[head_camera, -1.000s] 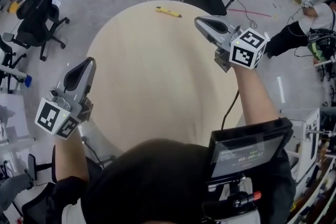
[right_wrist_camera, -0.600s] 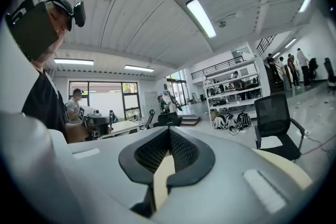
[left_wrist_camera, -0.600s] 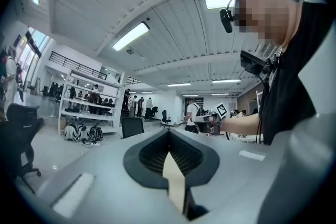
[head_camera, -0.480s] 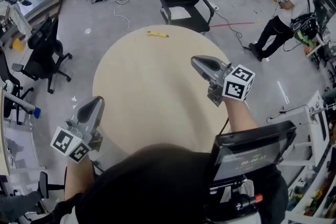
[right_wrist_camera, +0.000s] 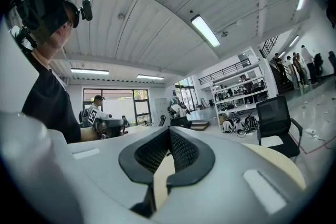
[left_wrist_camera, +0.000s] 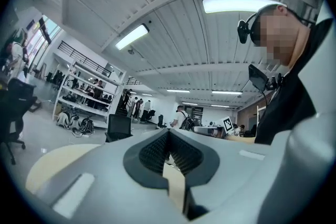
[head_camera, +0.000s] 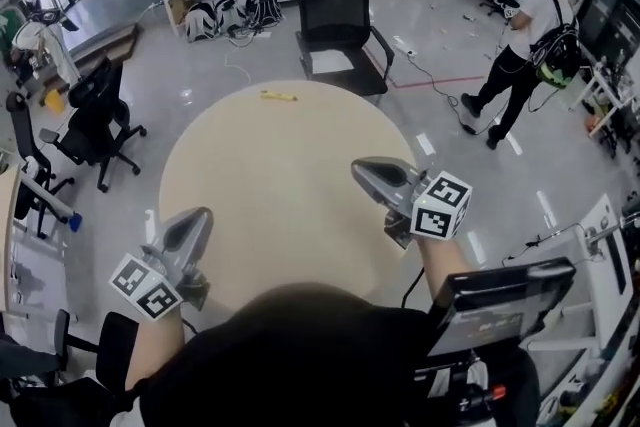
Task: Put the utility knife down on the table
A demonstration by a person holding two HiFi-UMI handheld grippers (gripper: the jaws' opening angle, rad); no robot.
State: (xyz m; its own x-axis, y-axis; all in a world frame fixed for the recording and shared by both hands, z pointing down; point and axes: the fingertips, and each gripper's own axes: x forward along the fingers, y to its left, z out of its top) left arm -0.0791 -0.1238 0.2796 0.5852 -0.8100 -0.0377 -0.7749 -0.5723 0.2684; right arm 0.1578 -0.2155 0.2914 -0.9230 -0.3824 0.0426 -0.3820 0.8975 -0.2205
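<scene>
Close to us, our left gripper (head_camera: 198,215) hangs by the near left edge of the round table (head_camera: 270,185). Its two jaws are pressed together, and there is nothing between them. Our right gripper (head_camera: 358,167) is over the near right part of the table. Its jaws are closed tight too, and they hold nothing. Both grippers point out flat, away from us, not down at the table top.

Past them we see only the pale table top.

Far across it, close to the far edge, lies the yellow utility knife (head_camera: 278,96). It lies flat on the table, all by itself. It is well apart from both our grippers, and nothing touches it. Behind that edge a black chair (head_camera: 338,20) stands on the grey floor.

So we think the job is done. The knife is down on the table, and neither gripper has hold of it. We see nothing left to do except keep our grippers away from it, so it does not get bumped.
</scene>
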